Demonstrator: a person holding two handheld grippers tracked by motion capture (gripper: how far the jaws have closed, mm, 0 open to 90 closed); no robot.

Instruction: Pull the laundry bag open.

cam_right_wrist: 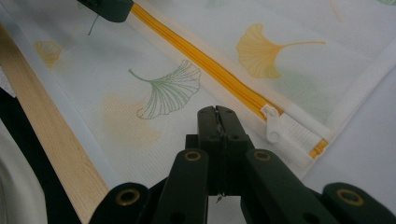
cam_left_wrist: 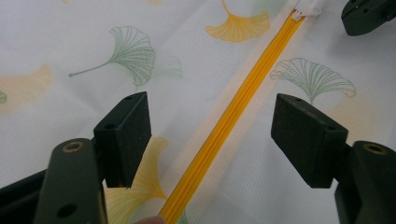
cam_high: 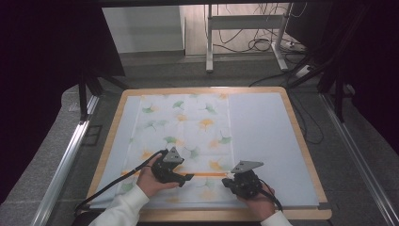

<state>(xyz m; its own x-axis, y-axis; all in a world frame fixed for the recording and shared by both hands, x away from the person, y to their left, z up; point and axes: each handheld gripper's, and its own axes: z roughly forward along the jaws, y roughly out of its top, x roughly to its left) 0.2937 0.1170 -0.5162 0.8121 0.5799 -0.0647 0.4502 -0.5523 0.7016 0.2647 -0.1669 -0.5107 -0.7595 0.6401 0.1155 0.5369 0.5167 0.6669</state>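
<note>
A white mesh bag [cam_high: 188, 127] printed with green and yellow ginkgo leaves lies flat on the table, with an orange zipper [cam_high: 207, 174] across its near part. My left gripper [cam_high: 188, 178] stands open over the zipper [cam_left_wrist: 233, 112], one jaw on each side, touching nothing. My right gripper [cam_high: 227, 181] is shut with its tip low over the fabric, just beside the white zipper pull [cam_right_wrist: 272, 130] at the zipper's right end. Nothing shows between its jaws [cam_right_wrist: 218, 114]. The left gripper's tip [cam_right_wrist: 107, 9] sits farther along the zipper [cam_right_wrist: 205, 65].
The bag rests on a pale blue mat [cam_high: 263, 136] covering a wooden-edged table [cam_high: 299, 136]. The wooden front edge [cam_right_wrist: 51, 135] runs close beside the bag. Beyond the table are a grey floor, a desk frame [cam_high: 209, 42] and cables.
</note>
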